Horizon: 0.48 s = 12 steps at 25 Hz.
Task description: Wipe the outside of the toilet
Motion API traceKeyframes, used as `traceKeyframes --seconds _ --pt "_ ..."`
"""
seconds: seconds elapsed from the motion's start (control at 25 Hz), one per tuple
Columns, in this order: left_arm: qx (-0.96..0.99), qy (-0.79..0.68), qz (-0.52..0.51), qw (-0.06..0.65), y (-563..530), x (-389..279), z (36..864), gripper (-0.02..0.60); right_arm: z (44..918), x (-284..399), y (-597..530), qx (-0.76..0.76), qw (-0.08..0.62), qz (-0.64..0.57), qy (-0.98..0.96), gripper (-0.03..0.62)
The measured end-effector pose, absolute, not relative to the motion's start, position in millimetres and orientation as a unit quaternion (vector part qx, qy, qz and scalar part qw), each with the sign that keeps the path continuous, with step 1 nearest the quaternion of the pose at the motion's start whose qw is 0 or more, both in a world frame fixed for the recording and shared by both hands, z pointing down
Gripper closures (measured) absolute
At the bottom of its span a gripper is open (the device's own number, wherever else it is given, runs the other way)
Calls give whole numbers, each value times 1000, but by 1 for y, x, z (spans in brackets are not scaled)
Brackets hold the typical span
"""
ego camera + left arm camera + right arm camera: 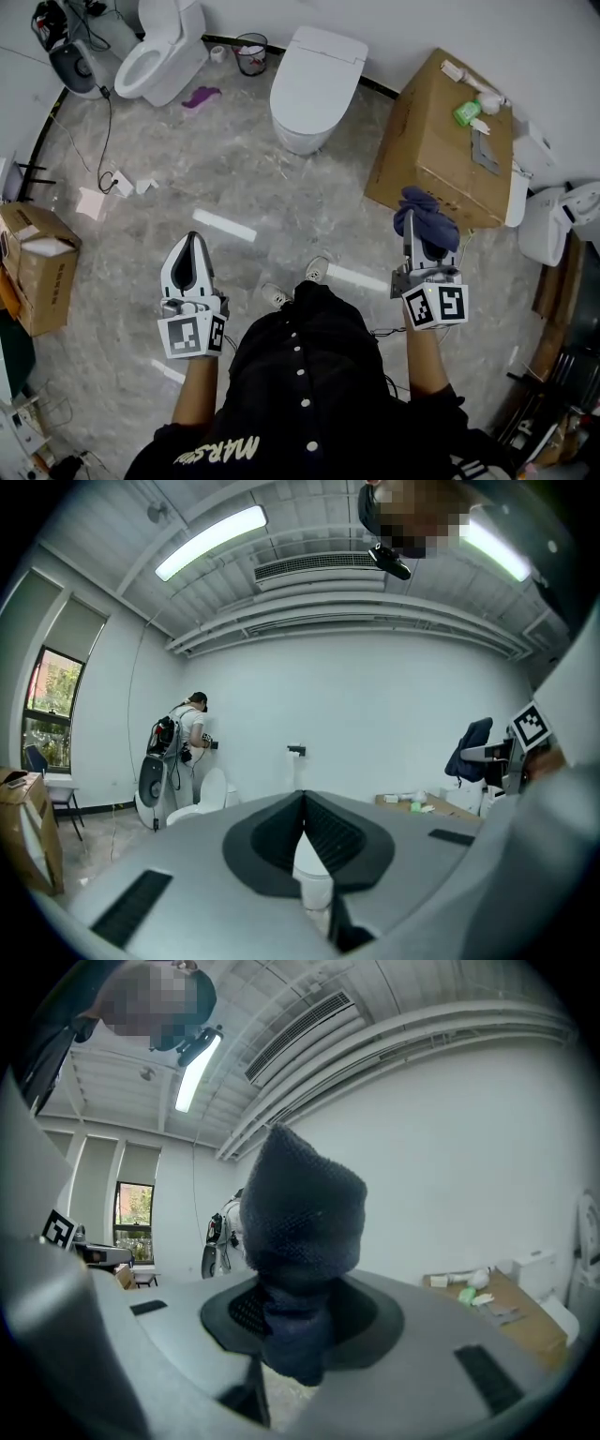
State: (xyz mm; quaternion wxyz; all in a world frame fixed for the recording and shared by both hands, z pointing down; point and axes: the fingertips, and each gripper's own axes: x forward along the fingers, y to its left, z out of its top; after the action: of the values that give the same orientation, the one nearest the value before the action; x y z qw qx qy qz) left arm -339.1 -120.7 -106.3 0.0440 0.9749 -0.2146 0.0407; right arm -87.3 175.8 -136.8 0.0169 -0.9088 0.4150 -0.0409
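Note:
A white toilet (314, 84) with its lid down stands at the far wall, ahead of me across bare floor. Part of the toilet (312, 874) shows through the gap below my left gripper's closed tips. My left gripper (193, 240) is shut and holds nothing; it is raised in front of my body, far from the toilet. My right gripper (413, 231) is shut on a dark blue cloth (427, 217), which bunches up above the jaws. In the right gripper view the cloth (305, 1232) fills the middle and hides what lies ahead.
A second toilet (159, 52) with its lid up stands far left, a purple rag (202, 96) and a small bin (250, 52) beside it. A big cardboard box (436, 141) with bottles on top sits right. Another box (39, 267) is at left. A person (187, 738) works at the wall.

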Motion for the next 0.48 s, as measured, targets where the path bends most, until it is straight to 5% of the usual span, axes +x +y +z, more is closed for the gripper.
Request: traceKeyframes --seconds 0.48 --pt "973 -228 38 29 -121 -296 -125 571 -141 -33 159 -902 46 -27 429 471"
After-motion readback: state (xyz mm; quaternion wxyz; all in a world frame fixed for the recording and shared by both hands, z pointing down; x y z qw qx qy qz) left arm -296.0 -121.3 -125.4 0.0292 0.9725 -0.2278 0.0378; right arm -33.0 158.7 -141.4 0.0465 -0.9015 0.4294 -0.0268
